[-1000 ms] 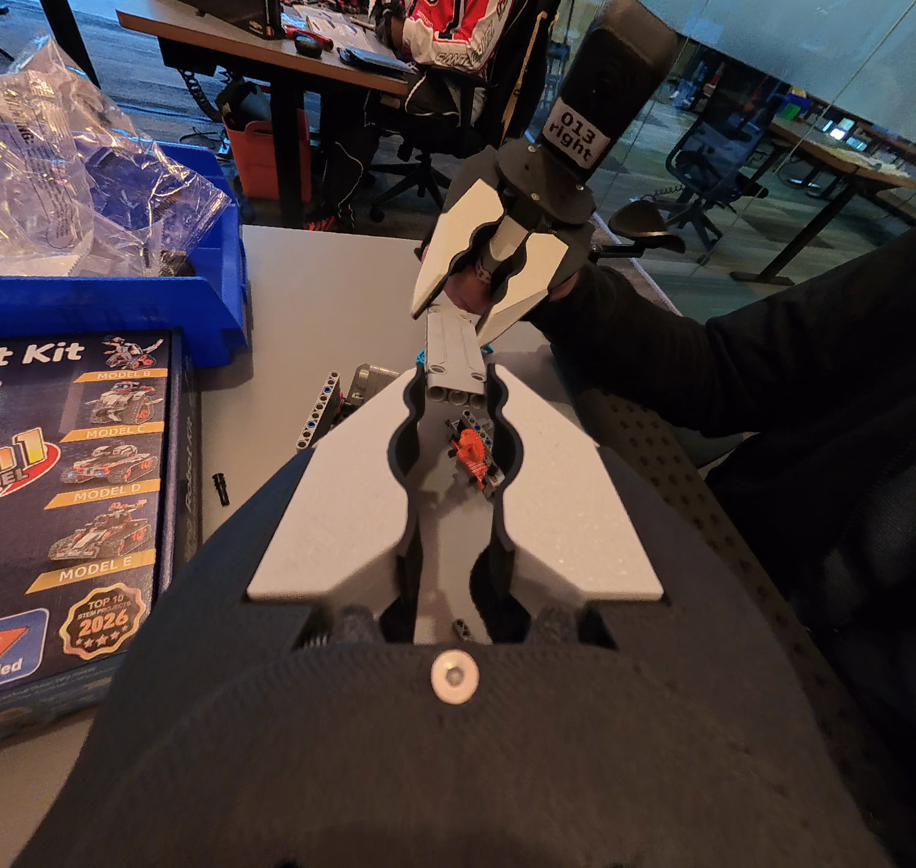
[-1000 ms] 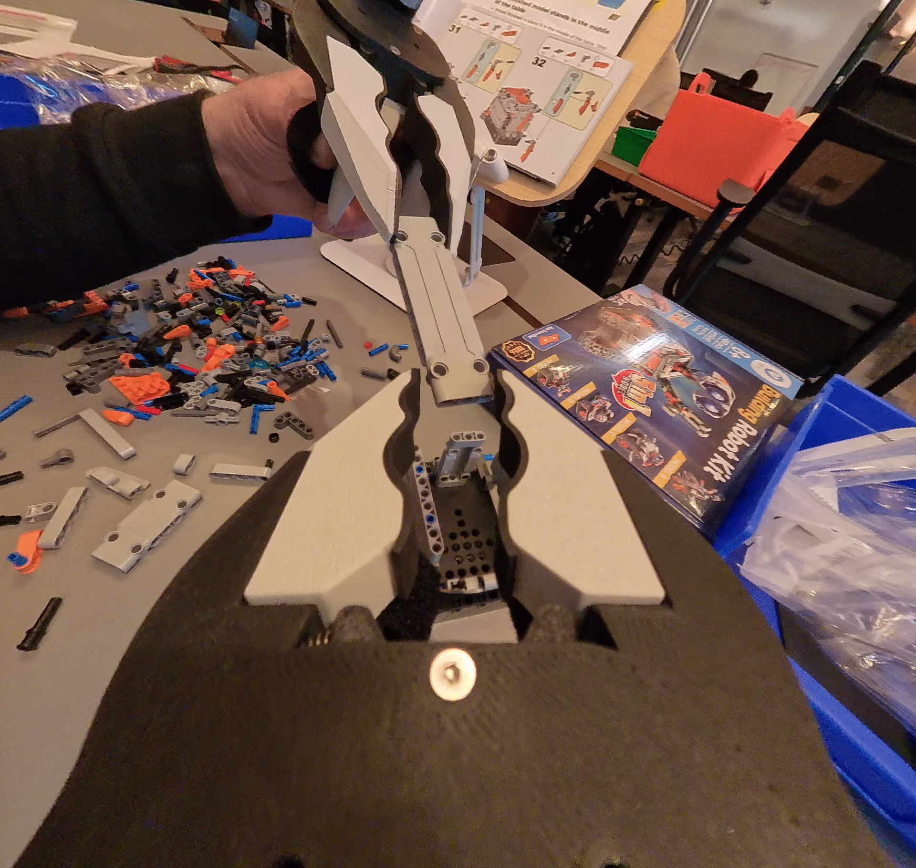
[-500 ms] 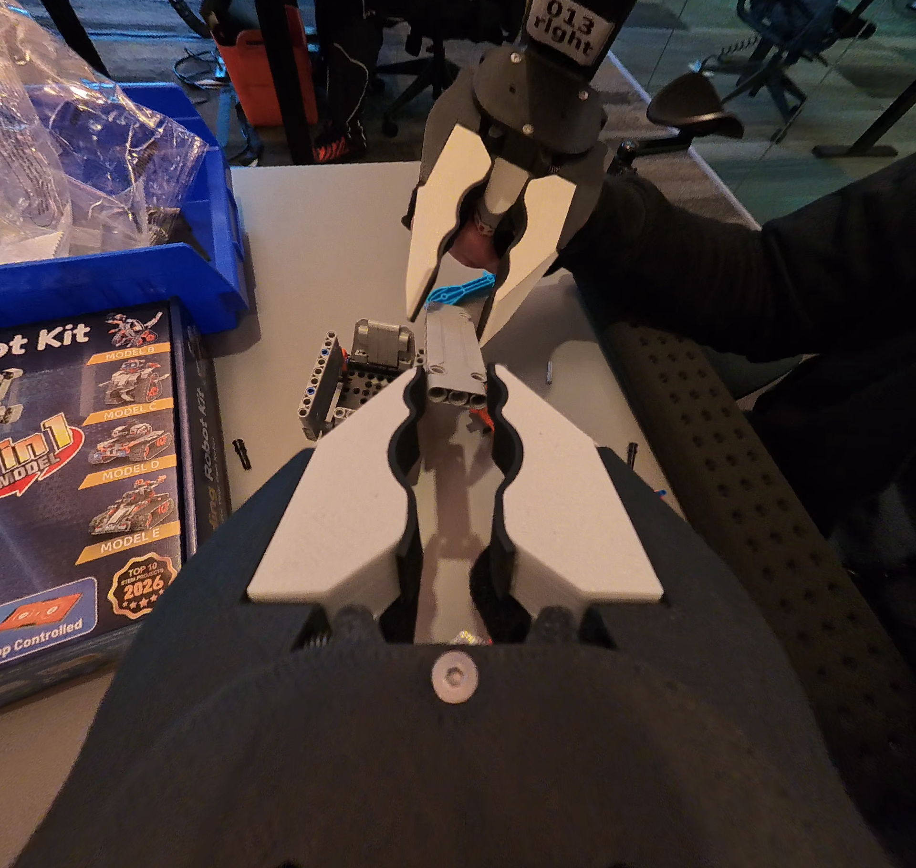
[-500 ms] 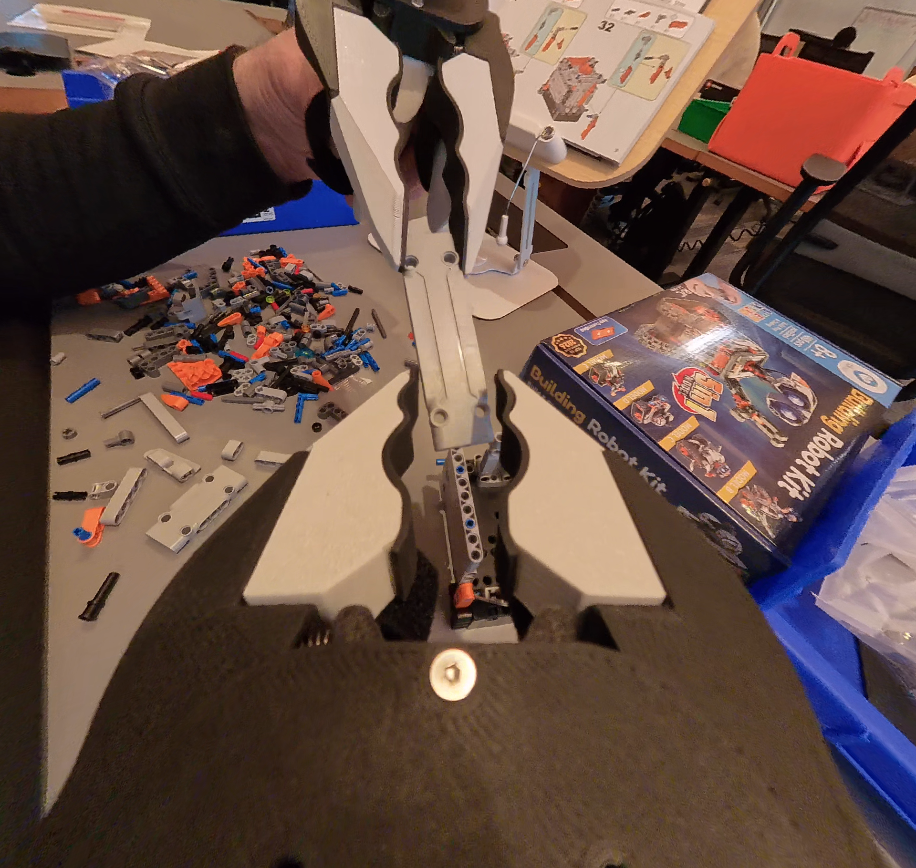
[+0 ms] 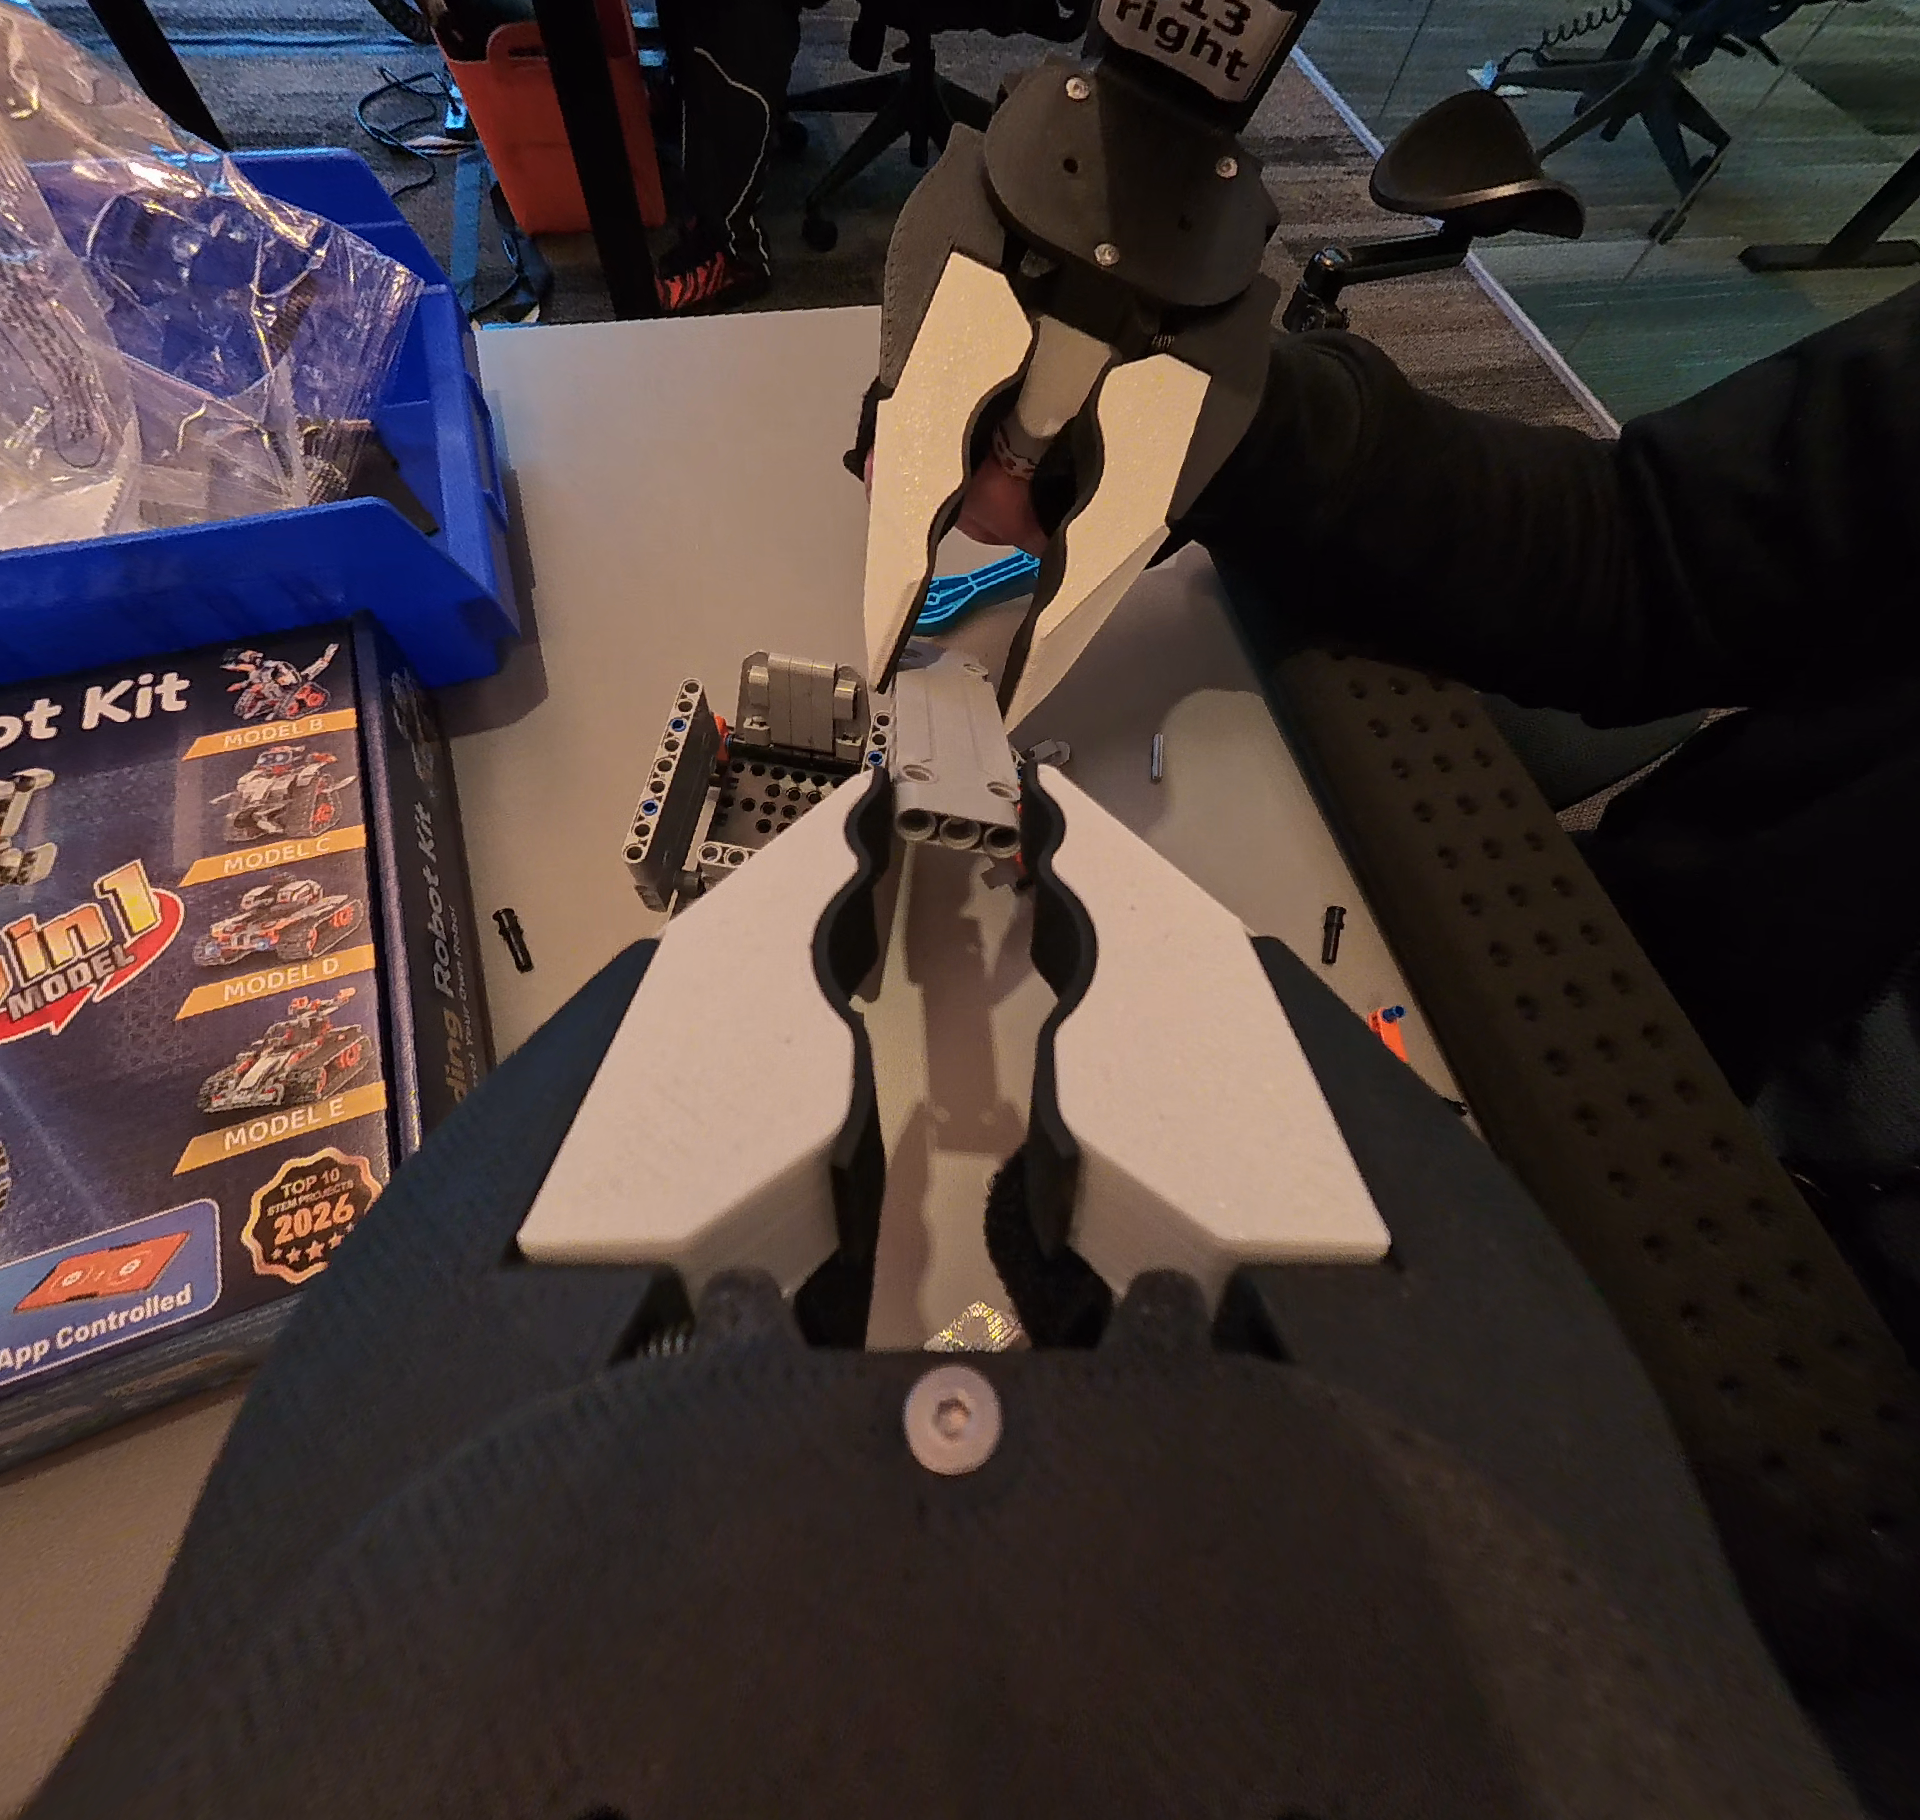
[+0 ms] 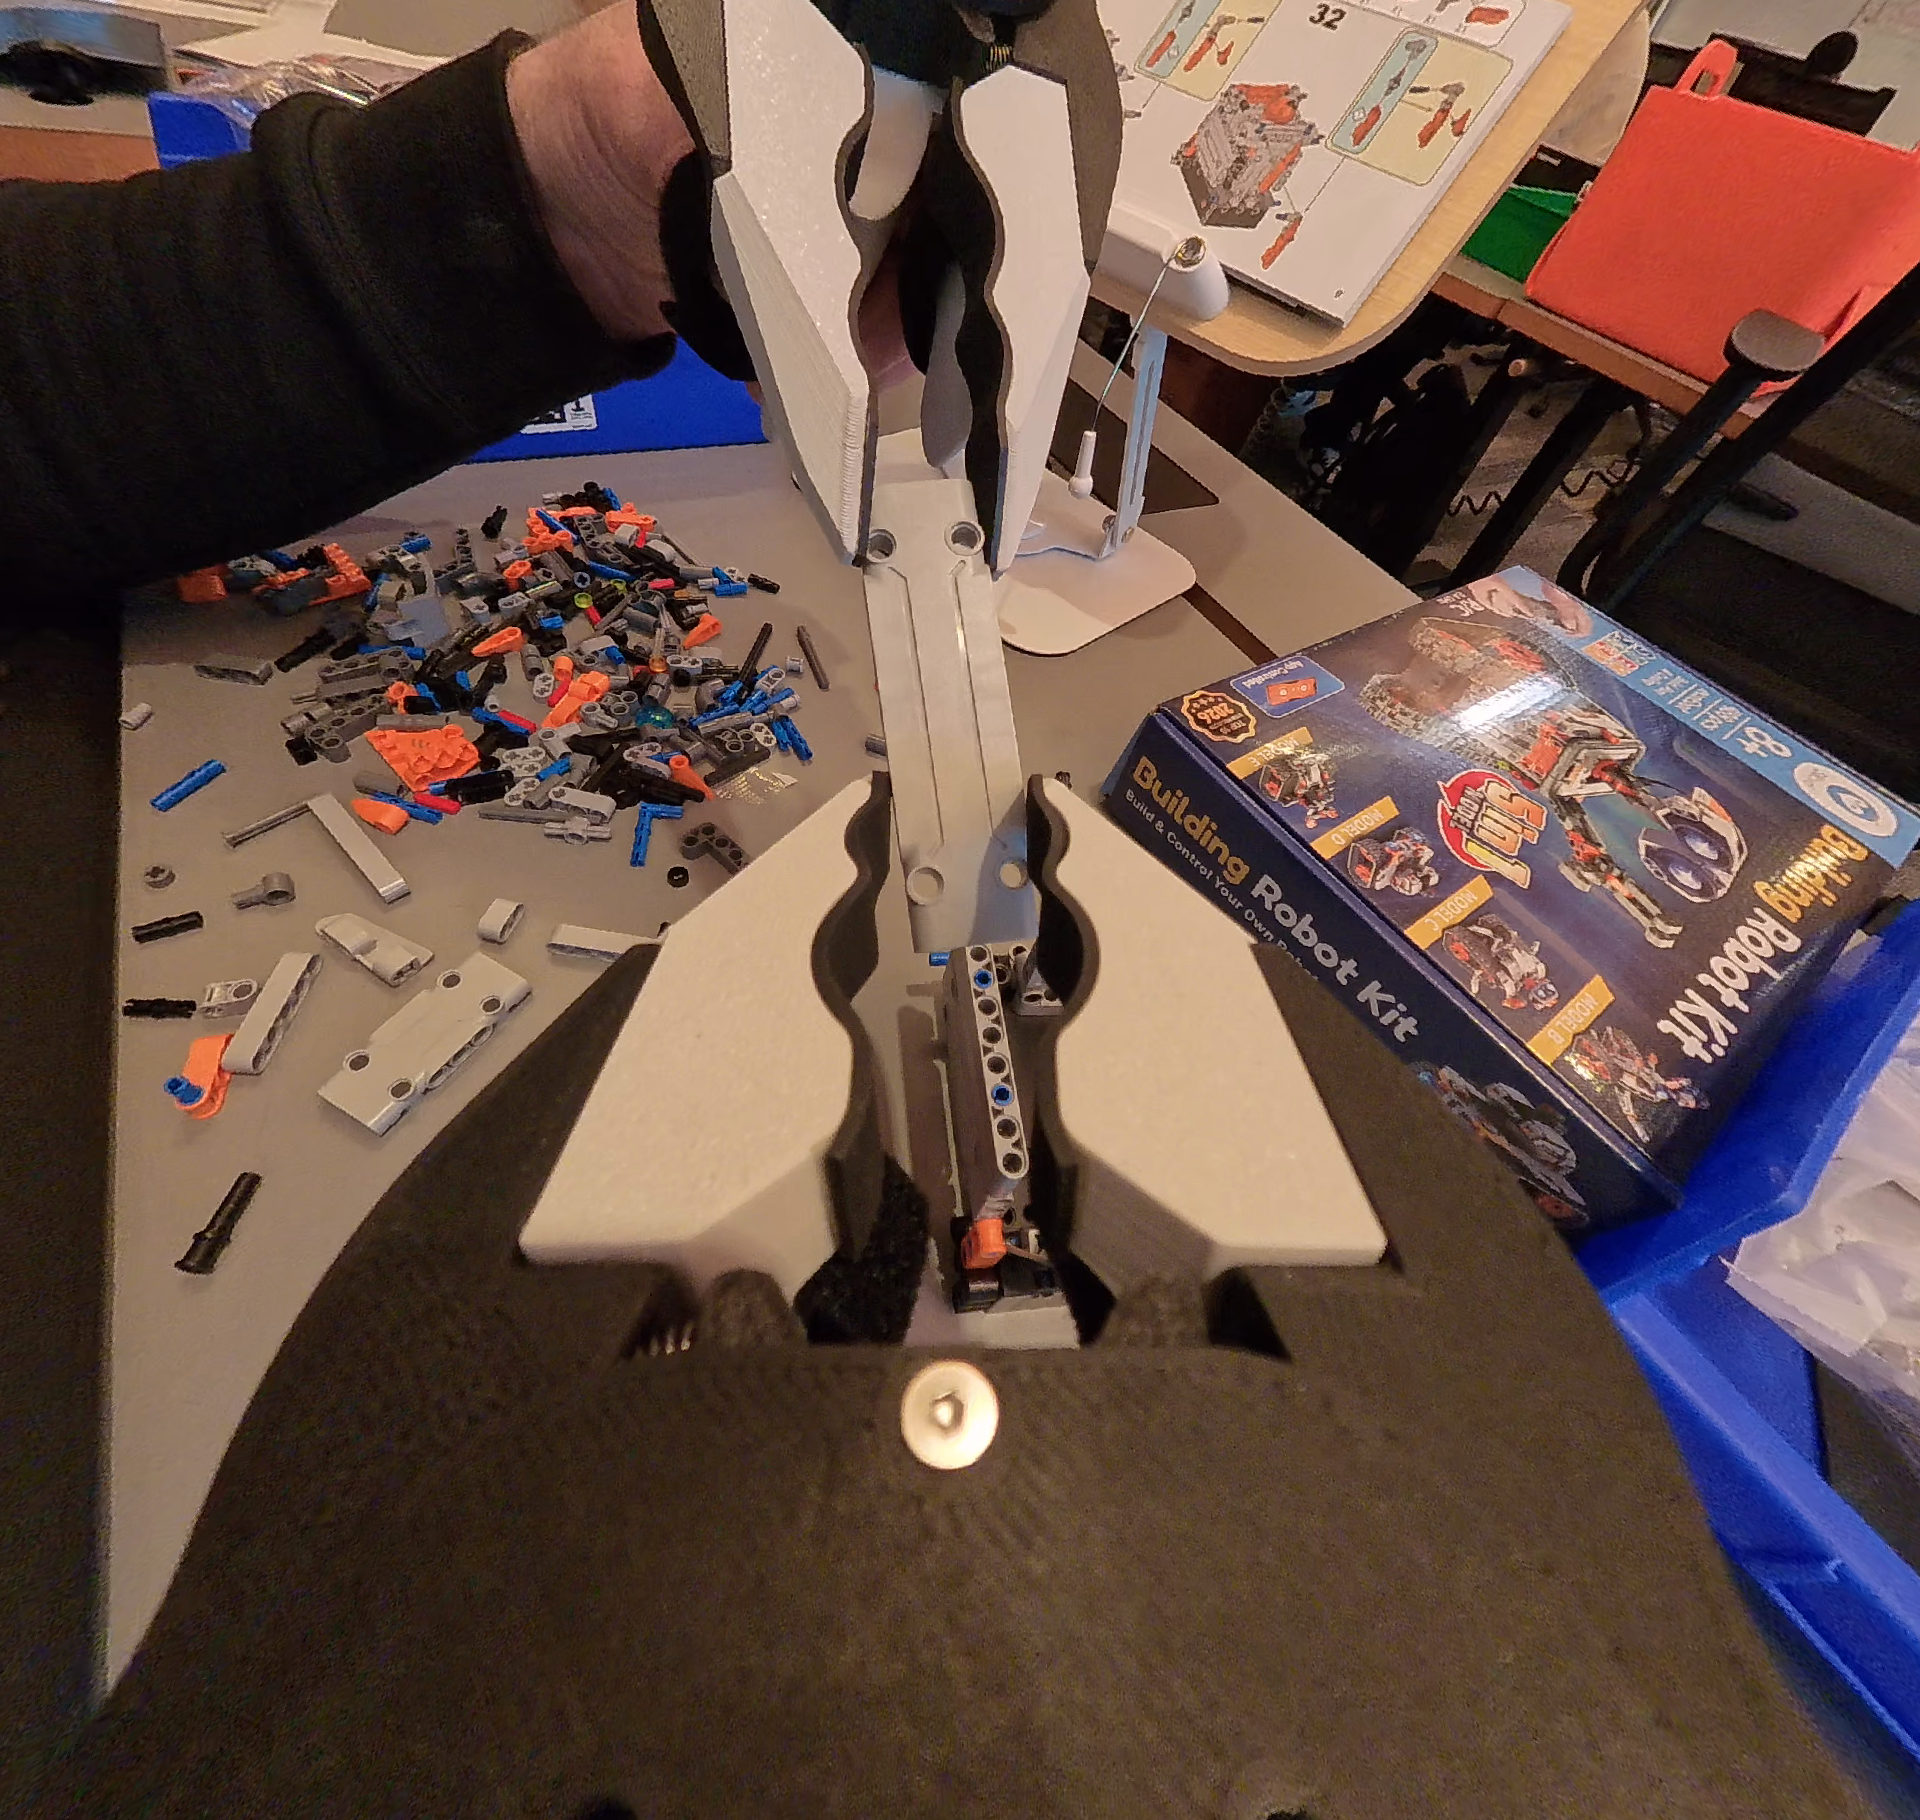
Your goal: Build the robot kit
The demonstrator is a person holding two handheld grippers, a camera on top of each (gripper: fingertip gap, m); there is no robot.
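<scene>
A long grey panel (image 5: 954, 747) is held at both ends. My left gripper (image 5: 954, 783) is shut on its near end; in the right wrist view it grips the panel's far end (image 6: 920, 539). My right gripper (image 6: 956, 794) comes from the opposite side, and its jaws close against the panel's other end (image 6: 961, 877); in the left wrist view its tips (image 5: 945, 695) pinch that end. The panel hangs just above the right side of a grey and black part-built model (image 5: 748, 783) on the table, which also shows between my right fingers (image 6: 987, 1074).
A robot kit box (image 5: 208, 939) (image 6: 1507, 835) and a blue bin (image 5: 260, 565) of plastic bags lie beside the model. A pile of loose parts (image 6: 571, 679) and a booklet on a stand (image 6: 1299, 87) are across the table (image 5: 675, 471). Black pins (image 5: 514, 939) lie loose. Tip to tip, the grippers are about 4 cm apart.
Both grippers have come down towards the table with the panel. The model has come into view below it. The panel's end now sits deeper between my right fingers.
</scene>
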